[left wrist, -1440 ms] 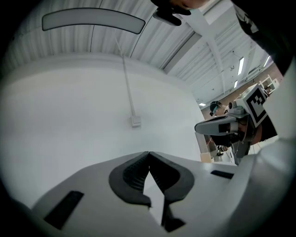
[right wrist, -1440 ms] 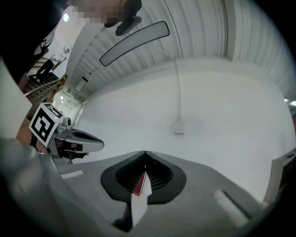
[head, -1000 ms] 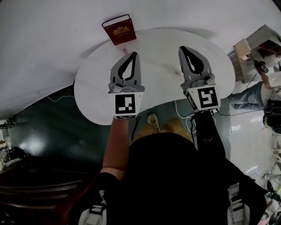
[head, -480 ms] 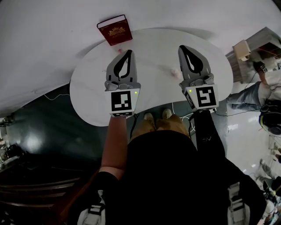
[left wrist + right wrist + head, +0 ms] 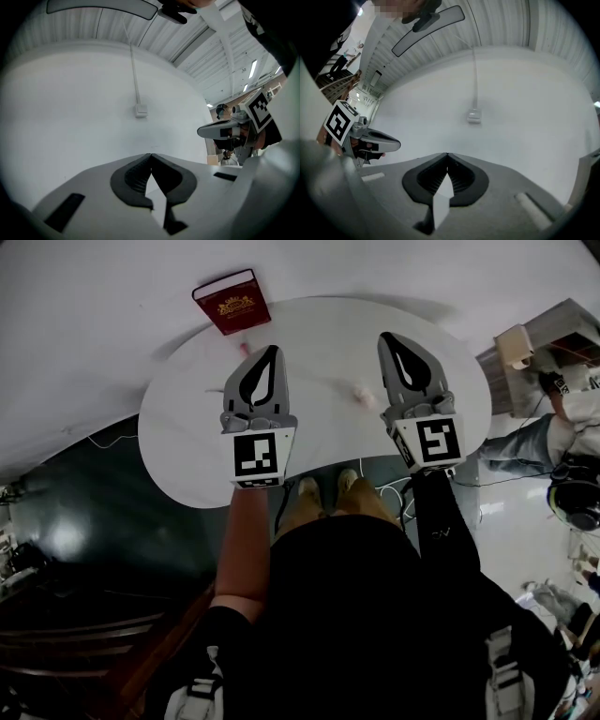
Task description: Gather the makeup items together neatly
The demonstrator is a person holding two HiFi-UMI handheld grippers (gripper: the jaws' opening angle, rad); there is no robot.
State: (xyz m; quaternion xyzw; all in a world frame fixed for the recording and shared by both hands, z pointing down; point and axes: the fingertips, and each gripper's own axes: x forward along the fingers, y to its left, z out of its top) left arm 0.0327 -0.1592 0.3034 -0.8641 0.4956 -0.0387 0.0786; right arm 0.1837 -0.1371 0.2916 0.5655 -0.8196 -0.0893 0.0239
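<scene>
A round white table (image 5: 187,427) stands below me in the head view. A dark red box with gold print (image 5: 225,302) lies at its far left rim. A small pink item (image 5: 246,349) lies just left of my left gripper's tip, and a pale pink item (image 5: 360,393) lies left of my right gripper. Both grippers hang level above the table, side by side. My left gripper (image 5: 270,351) (image 5: 150,154) is shut and holds nothing. My right gripper (image 5: 386,337) (image 5: 447,154) is shut and holds nothing as well. Both gripper views face a bare white wall, with no makeup items in sight.
A white wall with a socket (image 5: 140,110) (image 5: 474,115) rises behind the table. A seated person (image 5: 553,427) and a stack of boxes (image 5: 539,334) are at the right. Cables (image 5: 389,486) run over the floor under the table's near edge. Dark floor (image 5: 84,512) lies left.
In the head view the table and red box have slid left while both grippers stayed over the tabletop. The pale pink item now lies clear beside my right gripper. My feet have stepped closer to the table.
</scene>
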